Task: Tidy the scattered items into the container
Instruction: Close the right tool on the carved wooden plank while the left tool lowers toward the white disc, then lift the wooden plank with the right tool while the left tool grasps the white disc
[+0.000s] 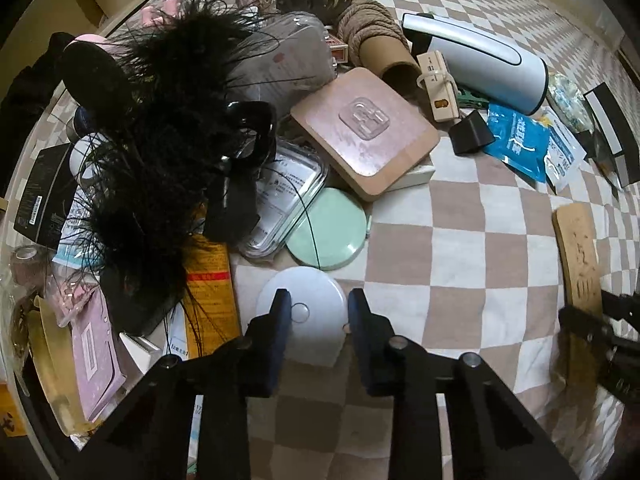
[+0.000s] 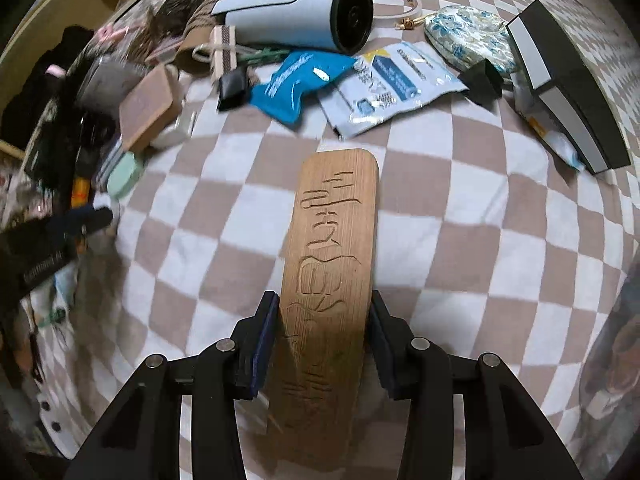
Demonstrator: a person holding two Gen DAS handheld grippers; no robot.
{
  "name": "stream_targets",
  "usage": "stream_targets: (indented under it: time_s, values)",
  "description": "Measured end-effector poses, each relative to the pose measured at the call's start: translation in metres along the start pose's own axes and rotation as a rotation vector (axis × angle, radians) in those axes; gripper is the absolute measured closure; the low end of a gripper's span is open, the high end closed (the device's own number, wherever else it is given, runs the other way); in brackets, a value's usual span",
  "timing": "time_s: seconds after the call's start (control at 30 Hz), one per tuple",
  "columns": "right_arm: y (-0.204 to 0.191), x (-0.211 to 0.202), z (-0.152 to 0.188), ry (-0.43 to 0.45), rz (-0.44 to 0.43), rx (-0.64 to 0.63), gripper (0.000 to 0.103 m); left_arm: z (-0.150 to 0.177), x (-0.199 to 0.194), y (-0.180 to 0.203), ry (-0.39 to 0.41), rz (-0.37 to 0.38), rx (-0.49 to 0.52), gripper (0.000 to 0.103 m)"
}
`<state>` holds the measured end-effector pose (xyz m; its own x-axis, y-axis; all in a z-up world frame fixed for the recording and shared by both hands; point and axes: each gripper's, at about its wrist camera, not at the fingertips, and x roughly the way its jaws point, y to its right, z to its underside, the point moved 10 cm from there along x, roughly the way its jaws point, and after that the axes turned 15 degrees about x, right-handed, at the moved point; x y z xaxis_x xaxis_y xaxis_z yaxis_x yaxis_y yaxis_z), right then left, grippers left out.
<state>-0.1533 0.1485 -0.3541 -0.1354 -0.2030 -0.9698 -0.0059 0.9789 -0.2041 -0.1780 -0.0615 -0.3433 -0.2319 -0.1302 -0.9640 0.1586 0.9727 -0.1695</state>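
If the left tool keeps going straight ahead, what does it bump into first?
Probably the white round disc: it lies right between the left tool's open fingers. Just beyond it sits the mint green round case. Height above the disc is hard to judge.

Wooden plaque (image 2: 330, 264) lies mid-bed (image 2: 460, 208), lengthwise btwn right tongs (image 2: 325, 340). Behind it: pouch (image 2: 298, 84), sachet (image 2: 394, 88), cylinder appliance (image 2: 296, 16) w/ box (image 2: 568, 92) to the right. Round disc (image 1: 302, 312) sits btwn left tongs (image 1: 319, 320), clutter pile behind-left.
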Motion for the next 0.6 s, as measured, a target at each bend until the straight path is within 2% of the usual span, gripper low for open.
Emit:
stream_targets:
  time_s: [0.03,0.1,0.17,0.27,0.4,0.5,0.57,0.6]
  values:
    - [0.001,0.000,0.002,0.001,0.004,-0.004,0.059,0.000,0.000,0.000,-0.004,-0.007,0.002,0.071]
    - [0.002,-0.001,0.005,0.002,0.014,-0.011,0.059,0.000,0.001,-0.002,-0.014,-0.034,0.006,0.061]
    - [0.002,-0.001,0.006,0.000,0.022,-0.019,0.059,0.000,0.003,-0.003,-0.022,-0.063,0.016,0.054]
    - [0.004,-0.002,0.009,-0.012,0.029,-0.030,0.059,-0.001,0.008,-0.003,-0.037,-0.082,0.028,0.052]
    - [0.007,-0.003,0.010,-0.022,0.016,-0.046,0.059,-0.001,0.017,-0.003,-0.061,-0.104,0.041,0.042]
    - [0.010,-0.004,0.011,-0.029,0.002,-0.057,0.059,-0.003,0.018,-0.003,-0.061,-0.092,0.020,0.042]
    - [0.013,-0.005,0.010,-0.029,-0.022,-0.054,0.059,-0.005,0.019,-0.003,-0.060,-0.078,0.000,0.049]
    - [0.015,-0.005,0.008,-0.028,-0.042,-0.041,0.059,-0.006,0.019,-0.003,-0.060,-0.076,-0.007,0.049]
